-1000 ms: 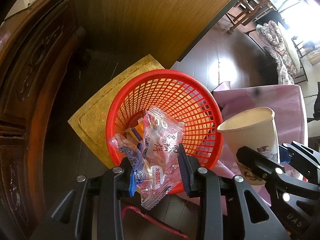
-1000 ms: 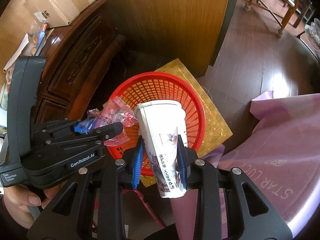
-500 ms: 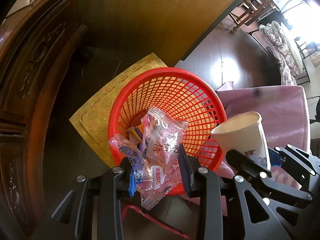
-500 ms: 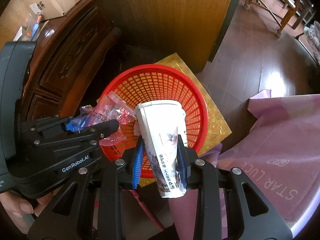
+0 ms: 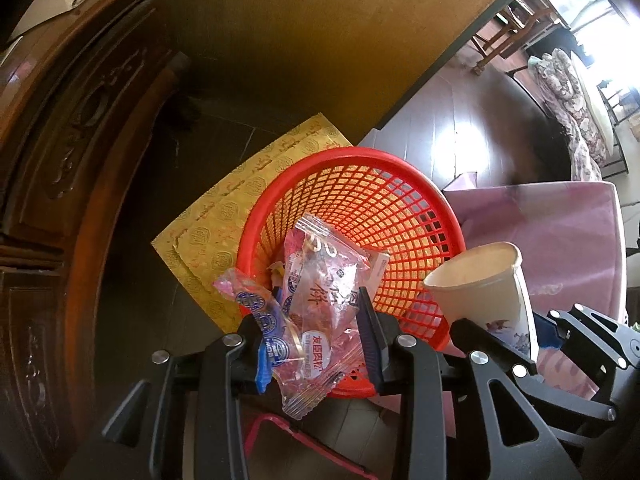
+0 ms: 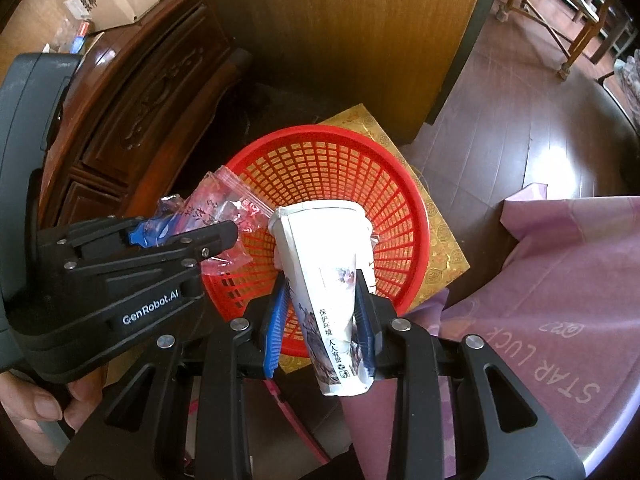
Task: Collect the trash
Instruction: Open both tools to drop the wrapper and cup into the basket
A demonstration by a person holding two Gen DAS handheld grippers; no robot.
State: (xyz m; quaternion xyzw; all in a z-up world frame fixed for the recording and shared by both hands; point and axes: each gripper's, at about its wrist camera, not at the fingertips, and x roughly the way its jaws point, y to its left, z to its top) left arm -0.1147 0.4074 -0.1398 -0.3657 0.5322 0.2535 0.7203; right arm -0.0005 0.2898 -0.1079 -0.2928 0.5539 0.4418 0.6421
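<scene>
The red mesh basket (image 5: 384, 208) sits on the dark floor, resting on a flat gold patterned sheet (image 5: 224, 216) that sticks out from under it on the side toward the carved wooden cabinet (image 5: 60, 160). Both grippers point steeply down over the basket's near rim. The left gripper (image 5: 316, 336) is clenched on a bunch of clear plastic snack wrappers (image 5: 320, 292), pink and red printed, with a blue-stamped one (image 5: 260, 308) pressed against its blue pad; the bundle hangs over the near inside edge of the basket, its tail dangling below the fingers outside the rim. A few scraps already lie at the bottom of the basket, partly hidden behind the wrappers. The right gripper (image 6: 322, 312) grasps a white paper cup (image 6: 328, 280) with printed flowers and writing, tilted so its mouth leans over the basket's near side; its jaws are easing apart, the cup between them with the pads touching its crumpled sides. In the left view that cup (image 5: 484, 284) stands just beside the basket's rim. A hand (image 6: 44, 400) grips the left tool's handle. A round table with a pink cloth (image 6: 560, 320) is just beside the basket, opposite the cabinet.
</scene>
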